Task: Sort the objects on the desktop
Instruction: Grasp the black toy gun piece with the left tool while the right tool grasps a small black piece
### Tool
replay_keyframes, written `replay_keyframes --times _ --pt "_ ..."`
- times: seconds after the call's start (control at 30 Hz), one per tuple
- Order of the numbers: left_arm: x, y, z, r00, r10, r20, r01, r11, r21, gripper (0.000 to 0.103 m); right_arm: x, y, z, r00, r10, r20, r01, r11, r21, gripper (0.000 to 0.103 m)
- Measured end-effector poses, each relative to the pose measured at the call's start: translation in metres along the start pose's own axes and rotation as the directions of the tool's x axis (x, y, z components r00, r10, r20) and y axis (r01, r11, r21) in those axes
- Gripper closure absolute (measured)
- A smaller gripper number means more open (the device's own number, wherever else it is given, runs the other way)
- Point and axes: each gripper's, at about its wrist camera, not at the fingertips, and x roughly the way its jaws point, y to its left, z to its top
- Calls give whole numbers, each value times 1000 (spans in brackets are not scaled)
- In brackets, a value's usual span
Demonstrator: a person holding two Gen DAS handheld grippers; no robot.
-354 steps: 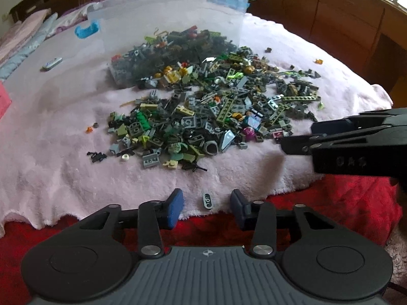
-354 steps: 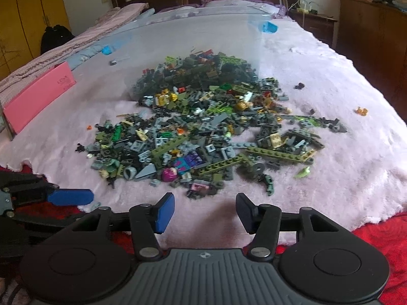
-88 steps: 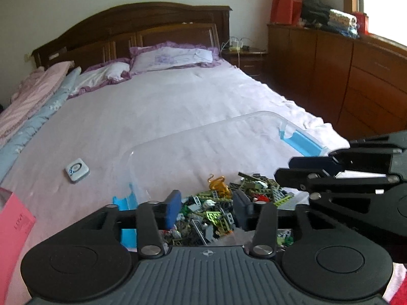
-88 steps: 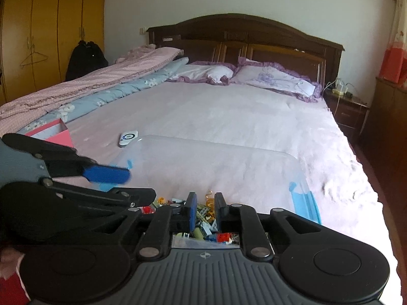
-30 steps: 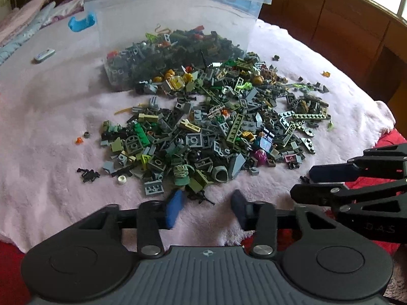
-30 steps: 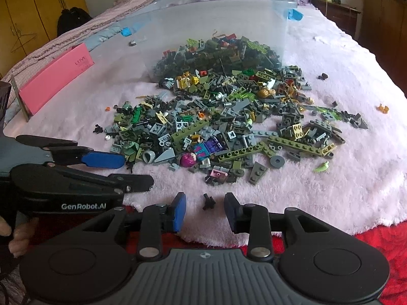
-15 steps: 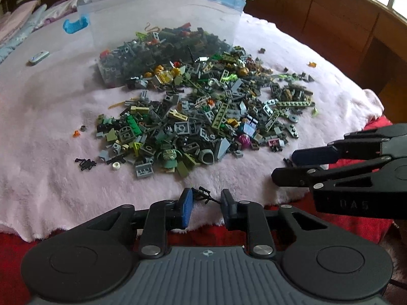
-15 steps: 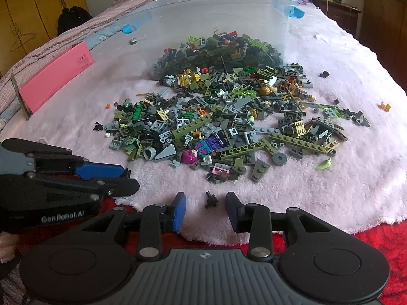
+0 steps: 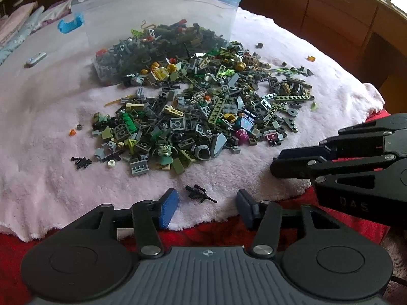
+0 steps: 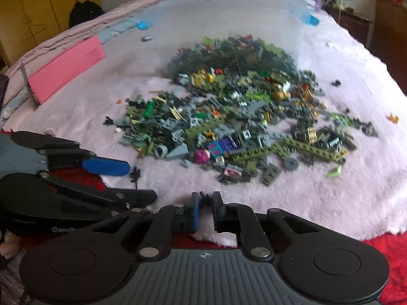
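A heap of small building bricks (image 9: 203,106) (image 10: 241,127), mostly grey and green, spills from a clear plastic bin (image 9: 157,12) lying on its side on a pink fleece blanket (image 9: 38,127). My left gripper (image 9: 206,198) is at the blanket's near edge. Its jaws are opening, and a small black gun-shaped piece (image 9: 201,194) lies loose on the fleece between them. My right gripper (image 10: 205,199), a little to the right, is shut on a tiny black piece (image 10: 204,196). Each gripper shows in the other's view: the right gripper (image 9: 279,160), the left gripper (image 10: 141,180).
A red cloth (image 9: 216,226) lies under the blanket's near edge. A pink box (image 10: 66,68) stands at the far left and a small white device (image 9: 35,58) lies beyond the heap. Stray bricks dot the fleece, and wooden cabinets (image 9: 343,20) line the right side.
The left jaws, narrow around the black gun-shaped piece half a second ago, have spread wide and the piece lies free. The right jaws have closed on the tiny black piece that lay between them.
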Motion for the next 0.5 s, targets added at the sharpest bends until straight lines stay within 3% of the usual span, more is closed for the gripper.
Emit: replay_keyframes --times 0.23,0.37,0.5 --pt "-1 1 -1 1000 -2 11 3 1000 -11 50 1 1 2 1000 3 -13 -3 1000 -8 90" --pt "-1 2 -1 1000 -3 12 3 1000 -19 50 3 0 0 1000 2 -29 -2 1000 1 78" --pt "1 3 0 1000 7 7 -7 1000 -22 45 4 0 -1 999 -1 -35 1 1000 4 78"
